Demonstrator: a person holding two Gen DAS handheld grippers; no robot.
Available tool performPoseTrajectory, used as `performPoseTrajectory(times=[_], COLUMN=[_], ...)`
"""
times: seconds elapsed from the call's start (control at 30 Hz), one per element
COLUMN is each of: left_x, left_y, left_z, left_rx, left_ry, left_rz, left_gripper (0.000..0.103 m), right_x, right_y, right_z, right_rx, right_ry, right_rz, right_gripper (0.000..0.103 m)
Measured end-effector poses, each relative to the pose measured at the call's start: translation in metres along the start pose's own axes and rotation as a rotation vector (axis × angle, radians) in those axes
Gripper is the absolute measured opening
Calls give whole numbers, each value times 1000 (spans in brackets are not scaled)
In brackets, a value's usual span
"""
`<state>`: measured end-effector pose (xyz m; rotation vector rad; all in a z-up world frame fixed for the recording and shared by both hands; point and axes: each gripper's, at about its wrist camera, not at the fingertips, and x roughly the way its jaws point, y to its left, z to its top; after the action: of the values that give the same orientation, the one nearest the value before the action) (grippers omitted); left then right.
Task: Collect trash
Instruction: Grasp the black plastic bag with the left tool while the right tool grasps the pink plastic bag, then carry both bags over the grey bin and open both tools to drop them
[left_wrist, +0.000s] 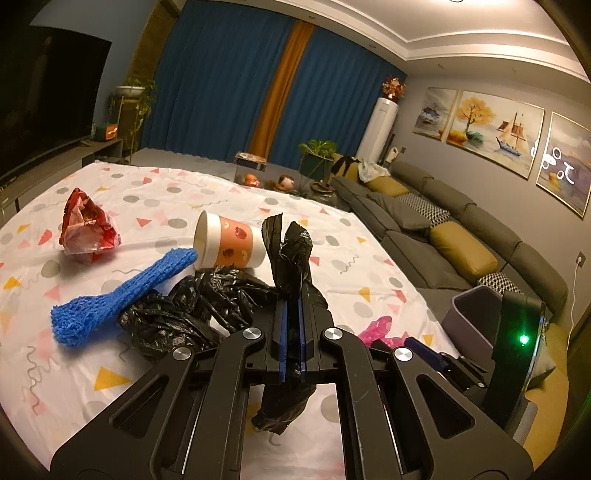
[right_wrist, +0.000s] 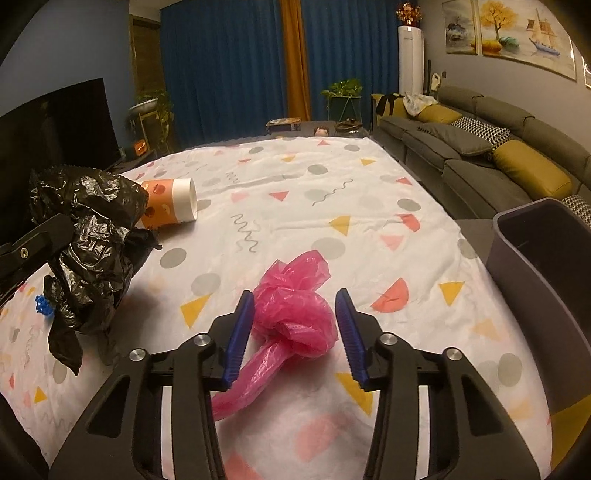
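No brand name or readable writing is showing on any piece of trash; the paper cup (left_wrist: 229, 242) is carrying only small fruit prints on its orange band.

5 pieces of trash are lying on the patterned tablecloth (right_wrist: 295, 192): 1 cup tipped on its side, 1 blue foam net (left_wrist: 118, 295), 1 crumpled red wrapper (left_wrist: 86, 229), 1 black plastic bag (left_wrist: 207, 306) and 1 pink plastic bag (right_wrist: 291, 314). 1 grey bin (right_wrist: 546, 266) is standing just off the table's right edge, open side up.

The left gripper (left_wrist: 291, 295) is pinching a twist of the black plastic bag with its jaws pressed together, the rest of the bag sagging onto the cloth beside the blue foam net and just in front of the cup. The right gripper (right_wrist: 295, 325) is sitting low over the pink plastic bag, its jaws spread with the knotted bundle between them; the blue pads (right_wrist: 240, 332) are standing close beside the plastic, not yet squeezing it.

The middle and far half of the table are lying open, with only cloth there. The grey sofa (right_wrist: 480, 155) is running along the right side, beyond the bin.
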<state>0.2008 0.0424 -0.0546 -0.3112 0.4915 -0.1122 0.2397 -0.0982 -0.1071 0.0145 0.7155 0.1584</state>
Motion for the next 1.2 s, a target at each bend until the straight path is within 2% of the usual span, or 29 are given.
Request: performPoseTrajectory(times=[0.07,0.3,0.6,0.73,1.2], left_x=[2,3,4,2,-6], left_y=[0,0,-5,-11,-65], left_z=[-1,-2,-5,-6,-15], left_rx=[0,-1,19,23,119], left_ry=[4,7,3,4,23], left_rz=[-2,-5,-33,-89,-149], left_gripper=[4,4,4,4,4], right_x=[1,0,-24,-38,-93], right_y=[0,-1,-6,-12,-42], right_z=[0,0,-7,-7,-12], right_rx=[1,2,-1,15,31], right_ry=[6,-5,-61,-86,-177], right_rz=[7,12,-10,-10,-55], right_gripper=[36,29,28,28,28])
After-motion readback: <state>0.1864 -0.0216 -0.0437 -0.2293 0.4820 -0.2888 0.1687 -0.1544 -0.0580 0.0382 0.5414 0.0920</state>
